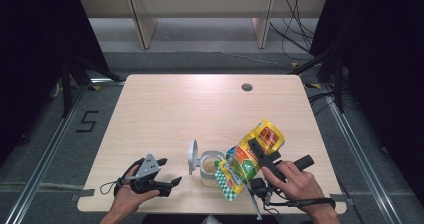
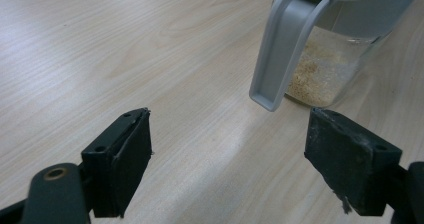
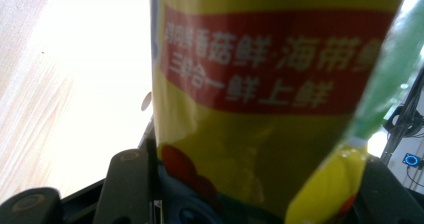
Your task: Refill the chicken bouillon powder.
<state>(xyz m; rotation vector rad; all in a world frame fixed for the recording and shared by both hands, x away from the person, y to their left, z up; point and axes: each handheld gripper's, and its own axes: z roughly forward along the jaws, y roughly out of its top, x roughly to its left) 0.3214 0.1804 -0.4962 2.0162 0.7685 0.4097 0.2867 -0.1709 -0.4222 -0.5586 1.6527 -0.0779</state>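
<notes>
A yellow seasoning bag [image 1: 252, 151] with a red label and green printing is tipped over a small clear jar [image 1: 209, 168], its opened green-checked corner [image 1: 227, 186] hanging at the jar's right rim. My right gripper [image 1: 256, 151] is shut on the bag's middle; up close the bag [image 3: 260, 94] sits between the jaws. The jar's grey lid [image 1: 192, 156] stands flipped up on its left side. Pale granules [image 2: 320, 79] lie in the jar behind the lid's tab [image 2: 280, 49]. My left gripper [image 1: 169, 171] rests open on the table left of the jar, its pads [image 2: 125, 159] wide apart.
The light wooden table [image 1: 200, 109] has a round cable hole [image 1: 246, 87] at the back right. Dark floor, a wooden frame and loose cables lie beyond the far edge.
</notes>
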